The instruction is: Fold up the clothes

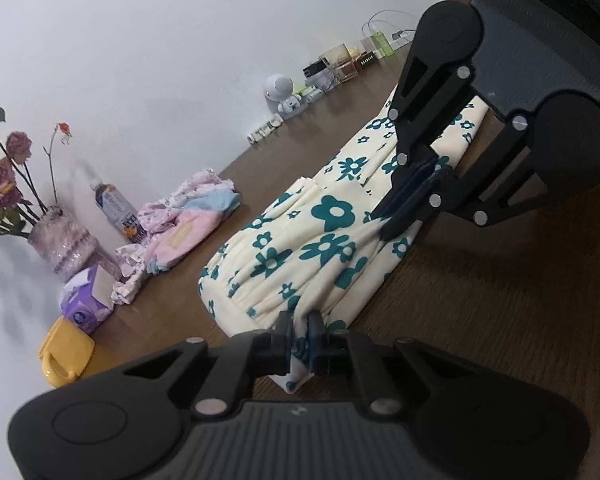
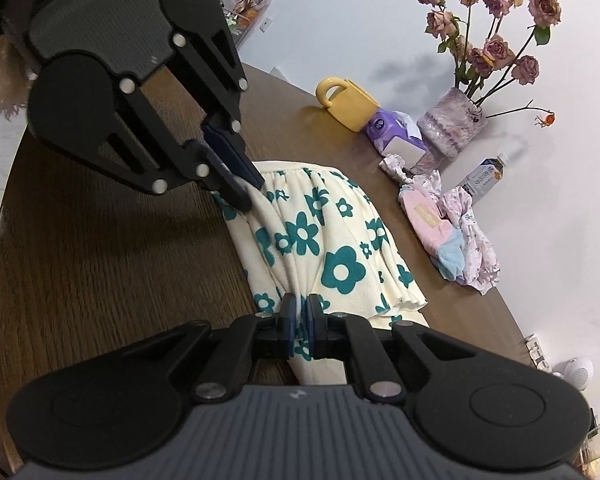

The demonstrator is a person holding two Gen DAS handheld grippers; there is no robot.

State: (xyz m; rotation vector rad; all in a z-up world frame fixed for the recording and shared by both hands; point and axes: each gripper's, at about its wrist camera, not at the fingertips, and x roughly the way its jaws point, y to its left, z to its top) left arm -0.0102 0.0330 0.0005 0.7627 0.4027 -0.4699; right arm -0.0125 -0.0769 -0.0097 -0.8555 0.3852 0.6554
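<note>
Left wrist view: my left gripper (image 1: 300,328) pinches the cloth (image 1: 300,240) edge on the table (image 1: 480,300); my right gripper (image 1: 396,216), at 2 o'clock, clamps another edge, likely to carry a fold together. Only the right wrist view shows the gathered waistband (image 2: 300,172) at 12.

Your left wrist camera looks low along its fingers across the table (image 1: 480,300) toward the wall, close to the cloth (image 1: 300,248). Your right wrist camera faces it from the cloth's opposite end, equally close. Both views share the cloth, vase (image 2: 450,124) and mug (image 2: 350,106).
</note>
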